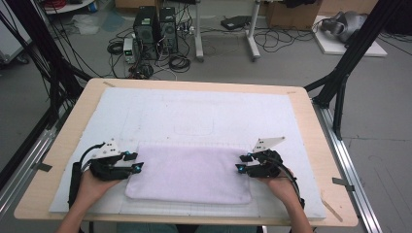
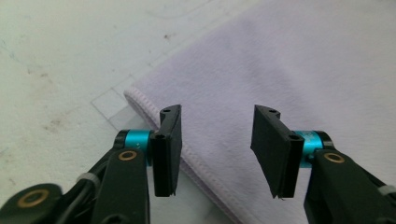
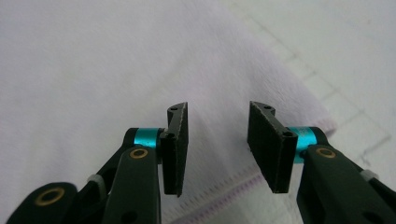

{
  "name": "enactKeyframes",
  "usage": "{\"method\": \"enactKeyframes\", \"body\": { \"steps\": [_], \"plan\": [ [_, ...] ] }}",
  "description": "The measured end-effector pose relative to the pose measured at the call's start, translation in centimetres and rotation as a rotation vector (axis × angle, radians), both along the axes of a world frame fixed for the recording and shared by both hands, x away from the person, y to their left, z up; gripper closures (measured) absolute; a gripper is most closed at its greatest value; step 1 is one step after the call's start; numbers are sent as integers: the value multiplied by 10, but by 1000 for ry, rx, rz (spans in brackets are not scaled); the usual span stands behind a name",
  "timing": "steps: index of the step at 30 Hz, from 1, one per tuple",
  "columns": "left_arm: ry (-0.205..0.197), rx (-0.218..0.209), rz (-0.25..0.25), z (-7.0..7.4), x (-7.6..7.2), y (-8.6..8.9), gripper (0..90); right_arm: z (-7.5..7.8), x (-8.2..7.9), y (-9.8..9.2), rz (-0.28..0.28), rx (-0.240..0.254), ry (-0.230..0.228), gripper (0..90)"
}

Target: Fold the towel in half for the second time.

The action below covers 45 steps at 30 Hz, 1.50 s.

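High view: pale lilac towel (image 1: 189, 174), folded flat with stitched hems, lies on the white mat (image 1: 194, 116) at the table's near edge. Left gripper (image 1: 137, 161) and right gripper (image 1: 241, 162) sit at its opposite short ends, jaws spread, nothing pinched. Step judged: pre-grasp; next move likely calls for closing on the hems.

One pale lilac towel (image 1: 188, 174), one white mat (image 1: 194, 116), two computer towers (image 1: 156, 30) on the floor, two cardboard boxes (image 1: 291, 12).
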<state>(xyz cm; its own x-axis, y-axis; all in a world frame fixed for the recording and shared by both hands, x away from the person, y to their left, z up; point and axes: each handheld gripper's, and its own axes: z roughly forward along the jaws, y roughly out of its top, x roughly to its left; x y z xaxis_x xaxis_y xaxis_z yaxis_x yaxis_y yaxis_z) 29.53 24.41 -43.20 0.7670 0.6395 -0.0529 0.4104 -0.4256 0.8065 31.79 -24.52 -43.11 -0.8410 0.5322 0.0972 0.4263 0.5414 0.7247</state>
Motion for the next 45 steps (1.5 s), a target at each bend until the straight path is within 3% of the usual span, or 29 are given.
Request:
{"method": "enactKeyframes", "body": {
  "steps": [3, 8, 14, 16, 21, 26, 28, 33, 36, 40, 45],
  "plan": [
    [31, 62, 0, -9, 5, -5, 546, -8, -3, -5, -15, 9, -5, 580],
    [38, 25, 23, -10, 7, -2, 518, -7, -6, -13, -18, 34, 4, 557],
    [22, 15, 67, 1, 19, 0, 447, 5, 3, -15, -59, 47, -55, 461],
    [6, 10, 79, 5, 26, -1, 420, 9, 12, -14, -74, 49, -46, 421],
    [47, 9, 97, 3, 47, -6, 374, 12, 34, -7, -71, 41, -22, 379],
    [103, 22, 98, -10, 56, -8, 362, 0, 46, -3, -73, 19, 34, 356],
    [119, 10, 75, -12, 58, -8, 414, -4, 48, -2, -69, 2, 60, 356],
    [119, 16, 60, -12, 55, -10, 515, -9, 45, 7, -51, -35, 55, 416],
    [115, 13, 66, -12, 54, -10, 546, -11, 41, 7, -57, -17, 39, 482],
    [101, -27, 77, -16, 50, -8, 607, -14, 36, 5, -64, 15, 34, 554],
    [111, -38, 63, -17, 49, -7, 696, -13, 33, 7, -46, 8, 34, 663]
  ]
}}
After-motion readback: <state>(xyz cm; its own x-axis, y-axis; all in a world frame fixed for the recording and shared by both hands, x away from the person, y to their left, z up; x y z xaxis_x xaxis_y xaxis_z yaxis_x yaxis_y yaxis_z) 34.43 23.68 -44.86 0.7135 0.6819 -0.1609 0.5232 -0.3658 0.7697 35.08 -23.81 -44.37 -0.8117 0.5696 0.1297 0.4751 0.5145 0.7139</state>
